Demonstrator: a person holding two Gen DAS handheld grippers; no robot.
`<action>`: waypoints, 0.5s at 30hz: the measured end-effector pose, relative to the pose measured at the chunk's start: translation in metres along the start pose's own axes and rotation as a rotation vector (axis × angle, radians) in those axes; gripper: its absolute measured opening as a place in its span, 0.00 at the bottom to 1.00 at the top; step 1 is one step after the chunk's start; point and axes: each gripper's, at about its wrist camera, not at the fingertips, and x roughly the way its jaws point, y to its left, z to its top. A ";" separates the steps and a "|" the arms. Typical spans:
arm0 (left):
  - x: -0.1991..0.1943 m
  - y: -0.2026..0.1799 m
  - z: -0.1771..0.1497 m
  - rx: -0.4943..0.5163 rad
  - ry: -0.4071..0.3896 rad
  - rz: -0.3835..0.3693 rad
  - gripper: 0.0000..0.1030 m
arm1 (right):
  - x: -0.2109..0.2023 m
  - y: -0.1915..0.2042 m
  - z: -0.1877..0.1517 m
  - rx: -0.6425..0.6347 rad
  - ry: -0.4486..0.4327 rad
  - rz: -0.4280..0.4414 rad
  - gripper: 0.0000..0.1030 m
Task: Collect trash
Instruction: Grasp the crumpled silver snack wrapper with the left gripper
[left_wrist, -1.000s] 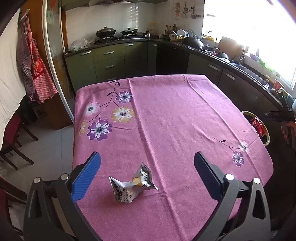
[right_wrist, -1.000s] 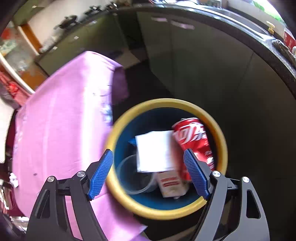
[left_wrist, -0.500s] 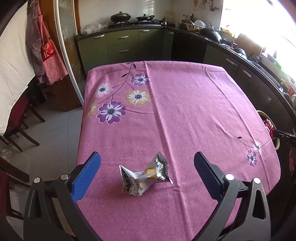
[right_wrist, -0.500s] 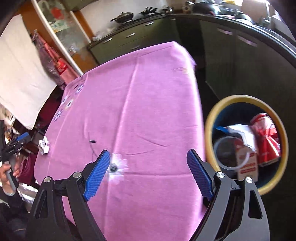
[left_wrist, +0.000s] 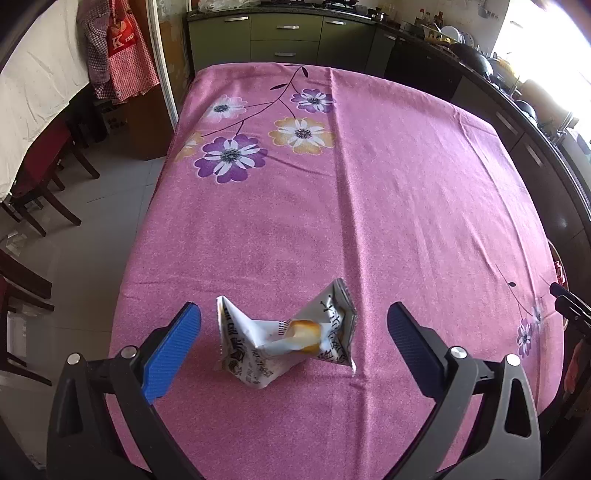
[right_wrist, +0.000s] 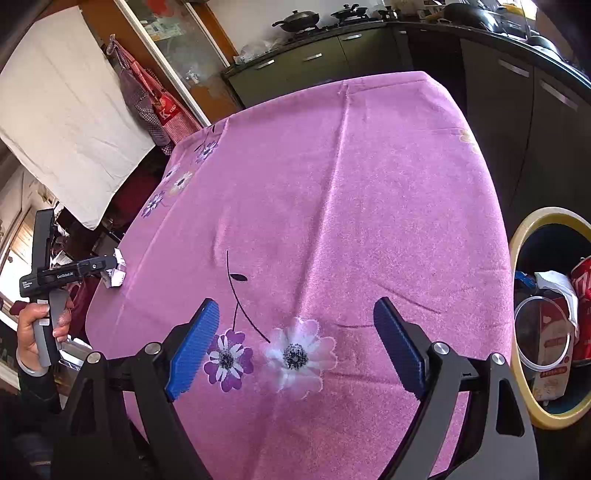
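Crumpled wrapper (left_wrist: 286, 338) lies on tablecloth (left_wrist: 406, 192) between wide-spread left gripper (left_wrist: 293, 332) fingers.

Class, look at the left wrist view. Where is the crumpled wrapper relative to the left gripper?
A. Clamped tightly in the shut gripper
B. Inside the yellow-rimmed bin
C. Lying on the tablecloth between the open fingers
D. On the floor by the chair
C: the crumpled wrapper lies on the pink tablecloth, with the left gripper spread wide on either side, not touching it.
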 end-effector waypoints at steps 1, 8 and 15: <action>0.002 -0.003 0.000 0.007 0.004 0.004 0.93 | 0.000 0.000 0.000 -0.002 -0.002 0.005 0.82; 0.015 -0.003 -0.002 -0.002 0.032 0.028 0.93 | 0.001 0.003 -0.001 -0.021 0.002 0.022 0.83; 0.014 0.003 -0.004 -0.005 0.035 0.027 0.93 | 0.002 0.007 -0.002 -0.032 0.007 0.029 0.83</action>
